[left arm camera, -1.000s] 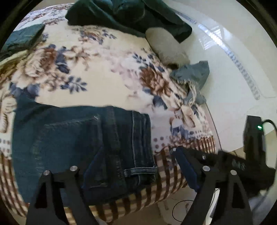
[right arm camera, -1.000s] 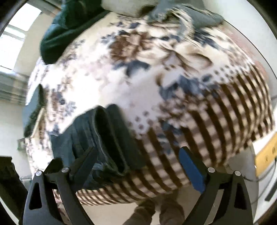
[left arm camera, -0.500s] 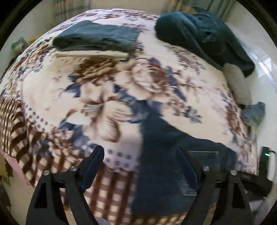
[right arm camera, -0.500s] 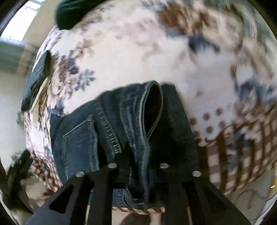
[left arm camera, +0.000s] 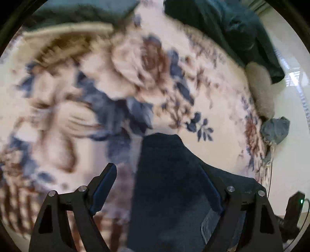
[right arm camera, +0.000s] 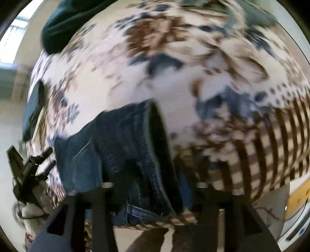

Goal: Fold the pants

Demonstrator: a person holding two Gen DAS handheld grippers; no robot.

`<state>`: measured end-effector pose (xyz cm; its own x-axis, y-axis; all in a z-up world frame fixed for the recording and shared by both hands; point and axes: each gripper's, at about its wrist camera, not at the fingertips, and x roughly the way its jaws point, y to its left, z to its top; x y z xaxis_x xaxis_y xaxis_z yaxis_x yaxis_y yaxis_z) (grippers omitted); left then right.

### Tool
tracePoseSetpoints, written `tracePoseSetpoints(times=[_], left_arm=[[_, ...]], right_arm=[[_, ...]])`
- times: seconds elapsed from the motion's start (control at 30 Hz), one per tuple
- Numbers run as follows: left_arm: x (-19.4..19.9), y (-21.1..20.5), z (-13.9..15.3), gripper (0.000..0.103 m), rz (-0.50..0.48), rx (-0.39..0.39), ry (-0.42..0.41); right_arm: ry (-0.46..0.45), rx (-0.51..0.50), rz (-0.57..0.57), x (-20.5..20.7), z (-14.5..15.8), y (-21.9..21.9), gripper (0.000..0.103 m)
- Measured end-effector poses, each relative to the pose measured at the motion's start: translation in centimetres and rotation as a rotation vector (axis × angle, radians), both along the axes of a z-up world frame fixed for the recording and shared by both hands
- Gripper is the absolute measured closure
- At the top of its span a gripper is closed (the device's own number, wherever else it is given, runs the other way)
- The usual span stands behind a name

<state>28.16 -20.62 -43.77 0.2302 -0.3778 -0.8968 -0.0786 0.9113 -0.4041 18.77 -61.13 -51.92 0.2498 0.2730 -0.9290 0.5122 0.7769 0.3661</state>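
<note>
Dark blue jeans (left arm camera: 170, 174) lie folded on the floral blanket (left arm camera: 213, 108) near its front edge. In the left wrist view my left gripper (left arm camera: 160, 186) is open, its right finger (left arm camera: 211, 192) over the denim and its left finger over the blanket. In the right wrist view the jeans' waistband end (right arm camera: 135, 151) lies between the fingers of my right gripper (right arm camera: 149, 186). The jaws stand apart around the denim; the view is blurred. The left gripper shows at the far left of that view (right arm camera: 29, 168).
A dark green garment pile (left arm camera: 232, 31) lies at the back right of the bed, a folded green item (left arm camera: 81, 11) at the back left. A grey pillow (left arm camera: 261, 87) and a grey-blue cloth (left arm camera: 275, 129) sit at the right edge. The floor lies beyond.
My right gripper, shut on the waistband half a second ago, has opened and pulled back a little. My left gripper moved forward over the jeans' left end, still open.
</note>
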Motion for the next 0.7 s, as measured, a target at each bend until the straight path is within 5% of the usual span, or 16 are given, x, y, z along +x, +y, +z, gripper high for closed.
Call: tracePoseSetpoints(times=[0.07, 0.1, 0.13, 0.27, 0.33, 0.43, 0.57, 0.7], left_arm=[[1.1, -0.9, -2.5, 0.02, -0.008, -0.023, 0.067], [1.4, -1.0, -3.2, 0.032, -0.013, -0.041, 0.071], [1.5, -1.1, -3.4, 0.046, -0.019, -0.067, 0.048], [0.8, -1.1, -3.3, 0.055, -0.076, -0.039, -0.007], [0.6, -0.7, -3.5, 0.057, -0.078, -0.032, -0.002], [0.7, -0.6, -3.0, 0.055, -0.068, -0.047, 0.018], [0.4, -0.5, -1.3, 0.054, -0.076, -0.011, 0.046], [-0.8, -0.1, 1.0, 0.025, -0.075, -0.032, -0.013]], right_arm=[[-0.016, 0.025, -0.06, -1.2, 0.3, -0.6, 0.047], [-0.018, 0.04, -0.093, -1.9, 0.3, -0.9, 0.047], [-0.021, 0.06, -0.117, -2.5, 0.1, -1.0, 0.047], [-0.022, 0.144, -0.16, -4.1, -1.6, -0.6, 0.048], [-0.034, 0.034, -0.115, -3.9, -1.1, 0.5, 0.08], [-0.086, -0.116, -0.058, -3.6, 1.5, 2.1, 0.09], [-0.173, -0.145, -0.043, -4.5, 5.8, 3.0, 0.091], [-0.111, -0.116, -0.082, -5.7, 5.3, 1.8, 0.091]])
